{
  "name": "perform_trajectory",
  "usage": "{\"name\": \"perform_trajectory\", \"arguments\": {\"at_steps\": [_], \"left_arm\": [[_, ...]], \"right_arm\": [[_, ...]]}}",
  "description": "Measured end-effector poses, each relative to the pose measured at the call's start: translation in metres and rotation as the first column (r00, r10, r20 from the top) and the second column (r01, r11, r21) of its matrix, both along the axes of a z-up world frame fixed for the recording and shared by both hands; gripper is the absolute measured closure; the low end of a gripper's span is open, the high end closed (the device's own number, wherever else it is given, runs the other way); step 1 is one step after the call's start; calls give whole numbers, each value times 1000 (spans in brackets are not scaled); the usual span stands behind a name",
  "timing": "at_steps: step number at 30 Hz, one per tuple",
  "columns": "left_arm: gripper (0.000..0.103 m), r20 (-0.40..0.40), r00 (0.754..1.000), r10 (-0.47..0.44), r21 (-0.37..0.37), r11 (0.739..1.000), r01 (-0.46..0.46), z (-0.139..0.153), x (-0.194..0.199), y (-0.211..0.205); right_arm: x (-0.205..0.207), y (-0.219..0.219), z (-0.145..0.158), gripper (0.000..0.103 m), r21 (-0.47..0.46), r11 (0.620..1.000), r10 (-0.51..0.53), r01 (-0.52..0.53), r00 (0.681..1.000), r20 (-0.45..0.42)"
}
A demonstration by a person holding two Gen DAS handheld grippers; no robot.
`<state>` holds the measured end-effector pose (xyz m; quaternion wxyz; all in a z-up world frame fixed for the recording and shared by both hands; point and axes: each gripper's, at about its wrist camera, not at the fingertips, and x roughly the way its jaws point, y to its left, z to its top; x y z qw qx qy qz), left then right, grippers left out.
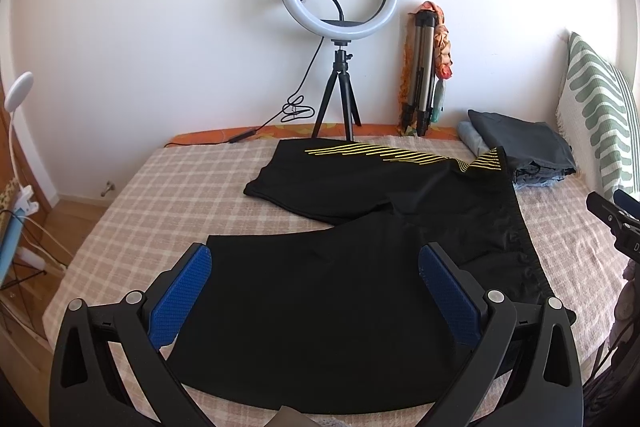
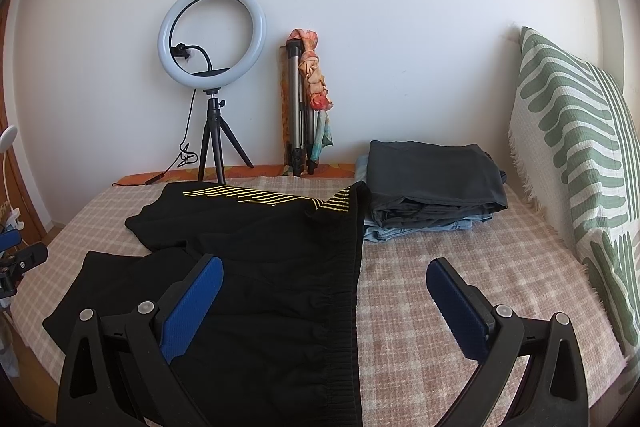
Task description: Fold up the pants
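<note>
Black shorts-like pants (image 1: 320, 287) with yellow stripes lie spread flat on the checked bedspread (image 1: 152, 195), legs pointing left and the elastic waistband (image 2: 352, 291) on the right. My left gripper (image 1: 316, 263) hovers open above the nearer leg, blue pads wide apart with nothing between them. My right gripper (image 2: 324, 275) is open above the waistband, its left pad (image 2: 192, 307) over the black fabric and its right pad (image 2: 460, 307) over bare bedspread (image 2: 440, 287). The right gripper's tip (image 1: 616, 223) shows at the right edge of the left wrist view.
A ring light on a small tripod (image 1: 338, 27) and a folded tripod with a scarf (image 1: 424, 75) stand against the wall at the bed's far edge. Folded dark and blue clothes (image 2: 432, 183) are stacked at the back right. A green-patterned pillow (image 2: 576, 155) leans on the right.
</note>
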<state>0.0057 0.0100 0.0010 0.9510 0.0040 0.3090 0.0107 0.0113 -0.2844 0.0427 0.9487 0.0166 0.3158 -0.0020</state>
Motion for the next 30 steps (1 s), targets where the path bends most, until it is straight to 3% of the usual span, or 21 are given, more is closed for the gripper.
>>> {"name": "perform_trajectory", "arguments": {"at_steps": [9,17,20,26,30], "left_arm": [[0,-49,999,-5,-35,999,3,-10,16,12],[1,-48,999,-8,-73,997,5,-16,37,26],[6,-62,998,-12,-85,996,7,-16,49,30],[15,-110,994,-18,-139,990,3,-18,79,39],[17,-144,990,-9,-167,986,-15,-22,100,49]], "right_arm": [[11,0,-4,1,17,1000,23,-23,1000,-8],[29,0,1,1,32,997,70,-70,997,17],[39,1,3,1,24,995,97,-98,995,13],[71,2,3,6,122,973,203,-198,978,-36],[98,11,7,7,117,951,294,-287,954,-52]]}}
